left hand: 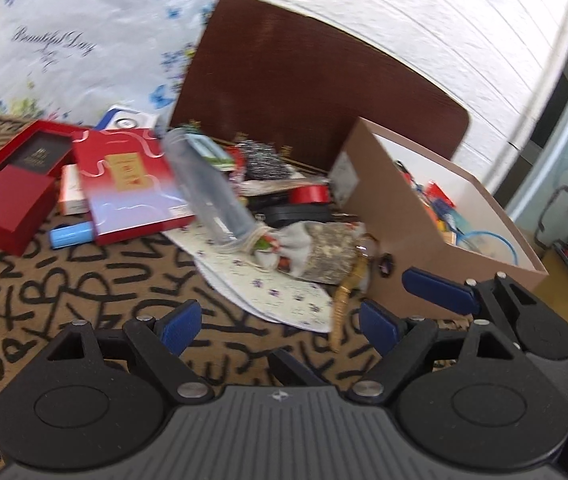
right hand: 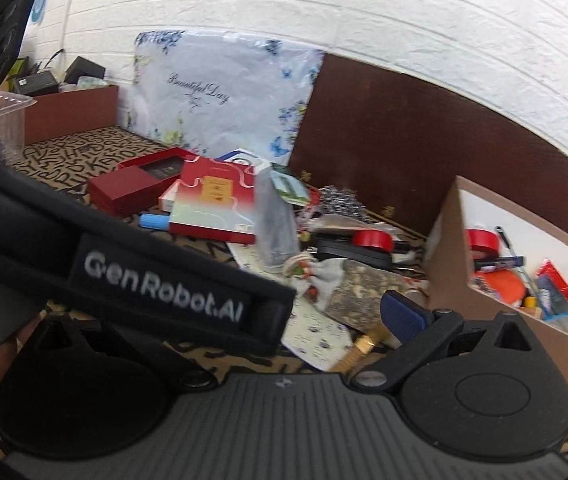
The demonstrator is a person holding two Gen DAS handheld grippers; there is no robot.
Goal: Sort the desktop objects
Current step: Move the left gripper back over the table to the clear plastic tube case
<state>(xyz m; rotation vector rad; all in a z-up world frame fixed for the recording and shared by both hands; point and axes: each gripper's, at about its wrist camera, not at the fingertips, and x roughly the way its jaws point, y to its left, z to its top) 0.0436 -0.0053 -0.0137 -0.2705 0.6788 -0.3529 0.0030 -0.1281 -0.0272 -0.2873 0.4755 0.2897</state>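
Note:
A heap of desk clutter lies on the letter-patterned cloth (left hand: 84, 280): a clear plastic tube (left hand: 208, 188), a red-and-lilac gift box (left hand: 132, 184), dark red boxes (left hand: 12, 208), a blue marker (left hand: 72, 236), a red tape roll (left hand: 309, 194), a tied cloth pouch (left hand: 303, 248) and a gold watch strap (left hand: 343, 300). My left gripper (left hand: 280, 326) is open and empty, just short of the strap. My right gripper's one visible blue finger (right hand: 401, 316) is beside the pouch (right hand: 335, 276); its other finger is hidden behind the left device's strap (right hand: 156, 280). A blue finger of it (left hand: 437, 290) shows in the left wrist view.
An open cardboard box (left hand: 403, 240) with small items stands at the right, also in the right wrist view (right hand: 451, 248). A floral bag (right hand: 220, 96) and a dark brown board (right hand: 423, 152) lean on the white brick wall. Another brown box (right hand: 72, 112) stands far left.

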